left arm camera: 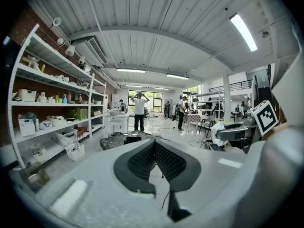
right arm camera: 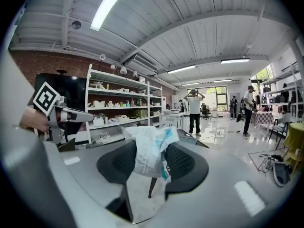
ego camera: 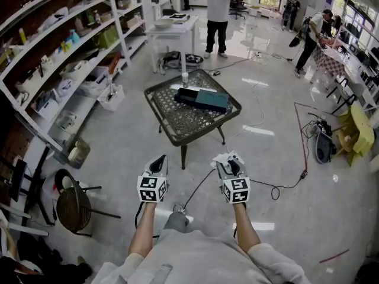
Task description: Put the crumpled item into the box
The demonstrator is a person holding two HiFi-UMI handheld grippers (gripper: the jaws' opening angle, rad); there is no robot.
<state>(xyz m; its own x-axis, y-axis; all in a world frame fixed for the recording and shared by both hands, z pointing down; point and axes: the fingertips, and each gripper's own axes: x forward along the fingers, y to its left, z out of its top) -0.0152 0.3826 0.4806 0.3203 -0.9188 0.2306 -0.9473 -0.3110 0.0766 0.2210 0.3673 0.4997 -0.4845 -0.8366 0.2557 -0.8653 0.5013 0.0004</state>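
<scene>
A dark mesh table [ego camera: 177, 122] on the pale floor [ego camera: 284, 176] carries a flat dark box [ego camera: 203, 99].

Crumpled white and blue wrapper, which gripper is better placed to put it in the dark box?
Right. The right gripper is shut on the crumpled white and blue wrapper; the left gripper is shut and empty. Both are short of the dark box on the mesh table.

Dark mesh table [ego camera: 169, 123] stood mid-floor, small bottle [ego camera: 185, 78] upright at its far edge; white shelving [ego camera: 56, 78] ran along the left wall, white bin [ego camera: 111, 97] on the floor beside it; white desk [ego camera: 174, 31] sat further back, person [ego camera: 218, 10] standing just right of it; black cable [ego camera: 278, 188] trailed across the floor; yellow chair [ego camera: 357, 132] stood at right.
</scene>
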